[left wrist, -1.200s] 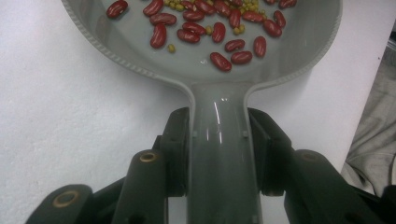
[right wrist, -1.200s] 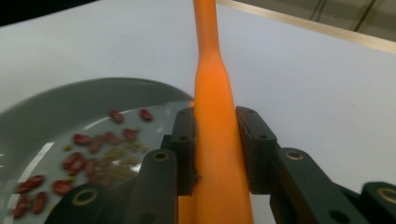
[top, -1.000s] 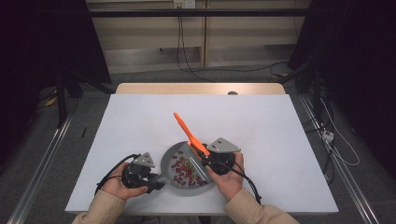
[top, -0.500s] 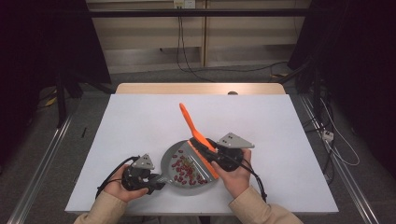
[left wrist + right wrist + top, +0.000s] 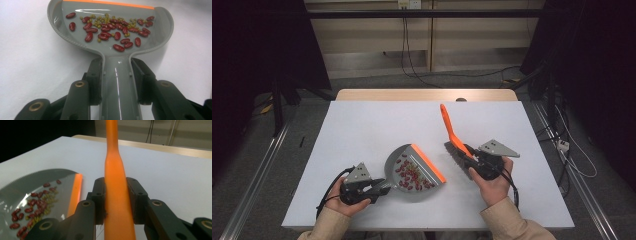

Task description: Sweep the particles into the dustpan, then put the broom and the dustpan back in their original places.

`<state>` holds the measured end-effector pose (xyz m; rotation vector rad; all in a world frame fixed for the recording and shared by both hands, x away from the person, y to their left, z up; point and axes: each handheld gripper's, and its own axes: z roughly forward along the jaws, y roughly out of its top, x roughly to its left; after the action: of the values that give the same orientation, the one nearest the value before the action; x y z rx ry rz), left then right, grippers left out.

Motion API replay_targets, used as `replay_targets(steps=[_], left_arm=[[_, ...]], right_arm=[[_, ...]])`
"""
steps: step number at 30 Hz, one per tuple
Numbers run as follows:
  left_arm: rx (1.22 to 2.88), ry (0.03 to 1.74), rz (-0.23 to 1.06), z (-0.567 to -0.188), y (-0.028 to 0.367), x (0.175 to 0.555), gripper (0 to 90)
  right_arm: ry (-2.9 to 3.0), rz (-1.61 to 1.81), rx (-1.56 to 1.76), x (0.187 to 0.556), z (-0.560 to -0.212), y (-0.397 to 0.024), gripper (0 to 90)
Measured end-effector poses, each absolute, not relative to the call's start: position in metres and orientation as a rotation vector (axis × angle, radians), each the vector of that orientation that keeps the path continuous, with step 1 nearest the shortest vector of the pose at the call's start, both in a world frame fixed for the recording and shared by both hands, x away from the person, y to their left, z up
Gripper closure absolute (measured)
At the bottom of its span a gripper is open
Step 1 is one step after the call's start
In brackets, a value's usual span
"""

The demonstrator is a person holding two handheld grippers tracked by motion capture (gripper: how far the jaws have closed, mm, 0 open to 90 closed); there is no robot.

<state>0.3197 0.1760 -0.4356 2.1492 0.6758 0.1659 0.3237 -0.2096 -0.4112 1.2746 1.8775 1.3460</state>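
Observation:
A grey dustpan point(image 5: 404, 170) with an orange lip lies on the white table point(image 5: 377, 125), holding several red beans point(image 5: 409, 174) and small green ones. My left gripper point(image 5: 379, 187) is shut on the dustpan's handle point(image 5: 122, 85), its pads point(image 5: 96, 82) pressing both sides; the pan point(image 5: 60, 27) spreads out ahead with the beans point(image 5: 113, 27) inside. To the right, my right gripper point(image 5: 471, 159) is shut on an orange hand brush point(image 5: 451, 130), bristles down near the table, handle tip slanting up and away. The orange brush handle point(image 5: 116, 195) runs between its pads point(image 5: 136, 197), with the dustpan point(image 5: 32, 182) at lower left.
A wooden table edge point(image 5: 427, 94) runs behind the white top. Cables point(image 5: 412, 60) trail on the floor beyond it, and metal rails point(image 5: 257, 175) flank both sides. The table's far half lies bare.
My right gripper has carried the brush out of the dustpan and off to the right, over bare table. The left gripper and dustpan have stayed put.

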Motion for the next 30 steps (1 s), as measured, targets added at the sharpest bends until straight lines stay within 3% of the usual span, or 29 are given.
replay_targets(steps=[9,30], left_arm=[[2.039,0.761,0.238,-0.430,0.192,0.325,63.0],[1.939,1.195,0.443,-0.445,0.221,0.348,62.9]], right_arm=[[1.857,1.295,1.306,0.316,-0.415,-0.234,71.3],[1.750,1.030,1.342,0.322,-0.424,-0.292,71.1]])
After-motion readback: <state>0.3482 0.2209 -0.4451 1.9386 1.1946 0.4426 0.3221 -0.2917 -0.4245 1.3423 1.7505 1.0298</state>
